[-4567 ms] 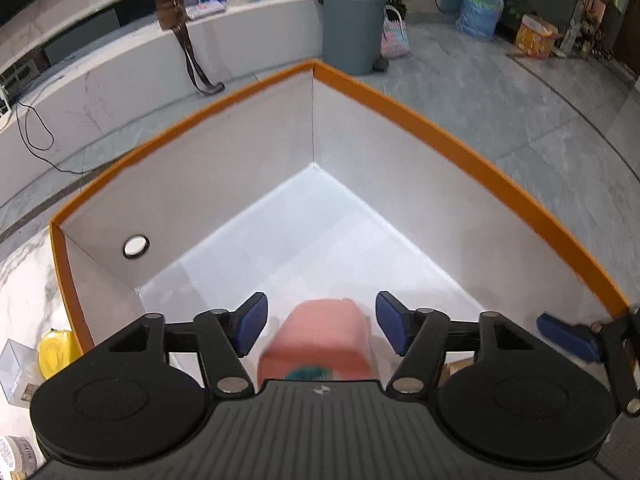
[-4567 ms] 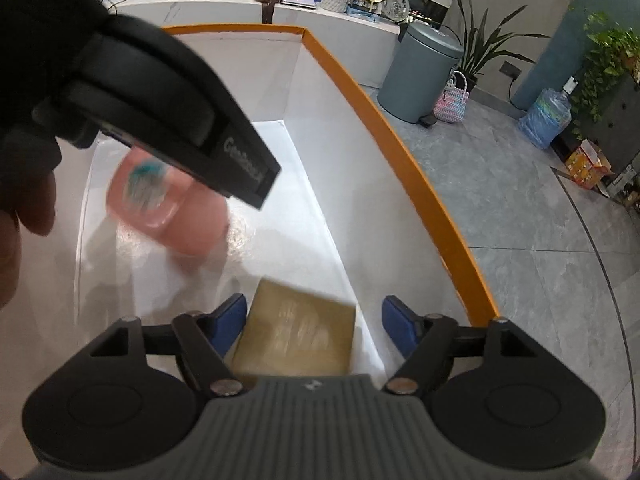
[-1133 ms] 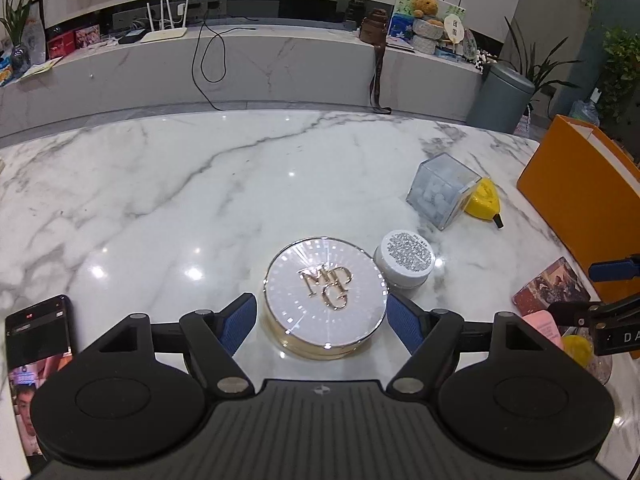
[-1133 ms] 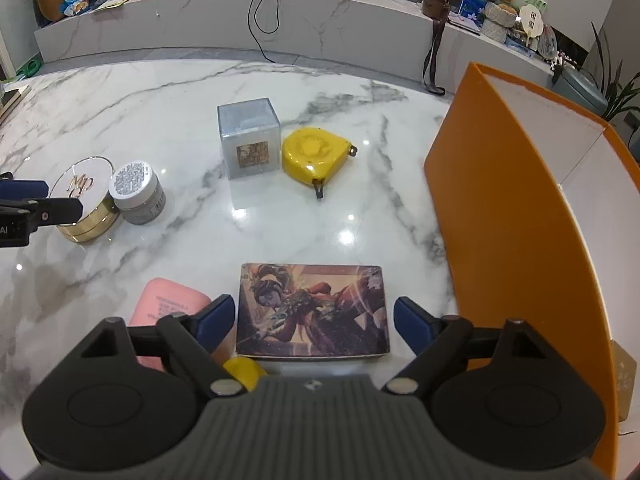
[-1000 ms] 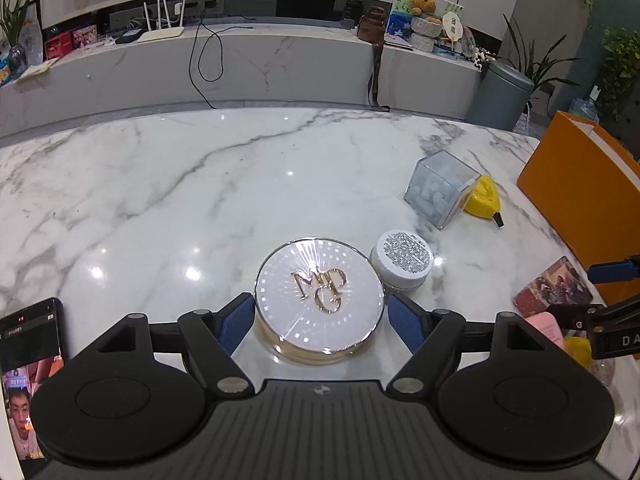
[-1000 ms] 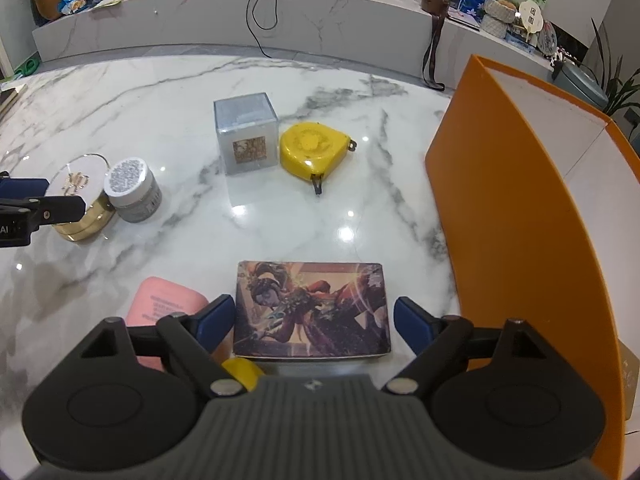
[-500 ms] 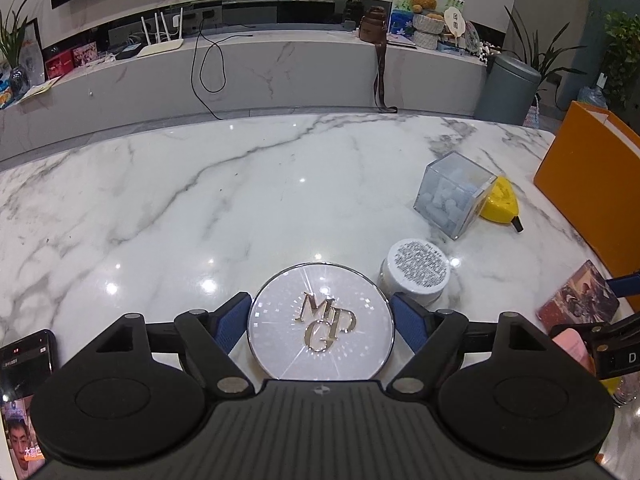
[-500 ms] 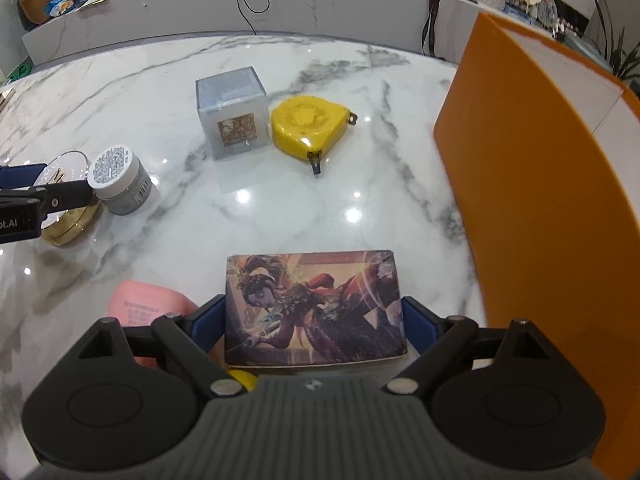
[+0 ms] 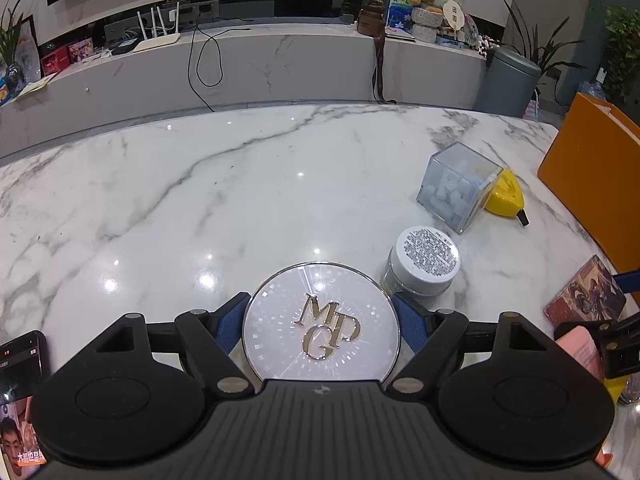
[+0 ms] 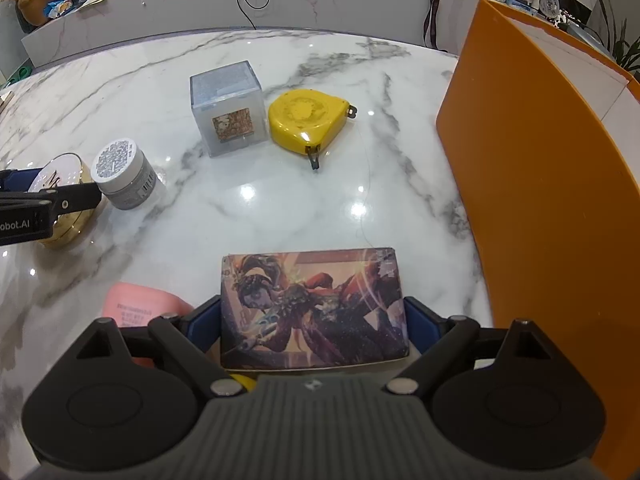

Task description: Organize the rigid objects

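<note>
My left gripper (image 9: pixel 320 322) is shut on a round white-and-gold compact (image 9: pixel 322 336) marked MPG; its blue pads (image 9: pixel 231 322) press both sides. My right gripper (image 10: pixel 314 322) is shut on a flat box with a painted figure on its lid (image 10: pixel 314 308). The compact also shows at the left of the right wrist view (image 10: pixel 66 200), with the left gripper's finger across it. The orange box (image 10: pixel 540 184) with a white inside stands at the right.
On the marble table (image 9: pixel 240 200) stand a white-lidded jar (image 9: pixel 426 262), a clear cube box (image 9: pixel 458 192) and a yellow tape measure (image 10: pixel 306 118). A pink case (image 10: pixel 134 308) lies left of my right gripper. A phone (image 9: pixel 20 364) lies at the left edge.
Both grippers have moved forward over their objects and closed: the left on the compact, the right on the picture box. Earlier, both were inside the orange box.
</note>
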The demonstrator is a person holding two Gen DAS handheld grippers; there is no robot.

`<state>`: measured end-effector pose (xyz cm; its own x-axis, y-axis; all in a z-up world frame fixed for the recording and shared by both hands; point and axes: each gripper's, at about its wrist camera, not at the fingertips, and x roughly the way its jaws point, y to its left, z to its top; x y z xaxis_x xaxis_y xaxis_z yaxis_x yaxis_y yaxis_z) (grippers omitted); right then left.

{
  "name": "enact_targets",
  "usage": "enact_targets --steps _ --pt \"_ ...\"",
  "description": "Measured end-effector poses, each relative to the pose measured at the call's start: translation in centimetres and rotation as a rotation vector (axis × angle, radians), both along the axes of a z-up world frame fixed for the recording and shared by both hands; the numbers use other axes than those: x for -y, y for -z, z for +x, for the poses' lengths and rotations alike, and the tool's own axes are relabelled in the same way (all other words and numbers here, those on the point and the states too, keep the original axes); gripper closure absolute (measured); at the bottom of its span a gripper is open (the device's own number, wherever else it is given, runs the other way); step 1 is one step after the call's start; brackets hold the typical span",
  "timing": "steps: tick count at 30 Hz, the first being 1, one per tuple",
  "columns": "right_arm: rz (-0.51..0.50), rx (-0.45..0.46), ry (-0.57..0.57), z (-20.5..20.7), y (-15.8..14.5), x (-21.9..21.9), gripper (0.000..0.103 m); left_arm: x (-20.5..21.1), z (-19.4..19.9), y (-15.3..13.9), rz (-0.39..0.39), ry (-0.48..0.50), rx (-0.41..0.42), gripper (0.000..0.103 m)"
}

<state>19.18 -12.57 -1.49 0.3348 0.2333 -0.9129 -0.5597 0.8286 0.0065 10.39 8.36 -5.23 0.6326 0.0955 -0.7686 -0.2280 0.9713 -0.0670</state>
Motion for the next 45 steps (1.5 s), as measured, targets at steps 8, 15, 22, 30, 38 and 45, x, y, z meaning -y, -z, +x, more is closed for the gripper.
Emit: enact_targets --steps 8,15,22,30,38,45 --pt "-0.001 -0.004 0.006 0.0 0.0 0.0 0.011 0.2 -0.1 -0.1 0.005 0.011 -0.027 0.011" --pt "-0.001 -0.004 0.007 0.0 0.0 0.0 0.01 0.2 -0.6 -0.2 -0.005 0.016 -0.05 0.011" --pt "-0.001 -0.004 0.007 0.0 0.0 -0.1 0.01 0.4 -0.9 -0.1 -0.005 0.038 -0.058 0.011" --pt "-0.002 -0.005 0.008 0.1 0.0 0.0 0.01 1.0 -1.2 0.0 0.035 0.064 -0.082 0.01" --pt "-0.003 -0.003 0.002 0.1 0.0 0.0 0.011 1.2 -1.7 -0.1 0.041 0.084 -0.097 0.015" --pt "0.004 -0.003 -0.014 0.0 -0.2 -0.1 0.015 1.0 -2.1 -0.5 -0.002 0.087 -0.099 0.015"
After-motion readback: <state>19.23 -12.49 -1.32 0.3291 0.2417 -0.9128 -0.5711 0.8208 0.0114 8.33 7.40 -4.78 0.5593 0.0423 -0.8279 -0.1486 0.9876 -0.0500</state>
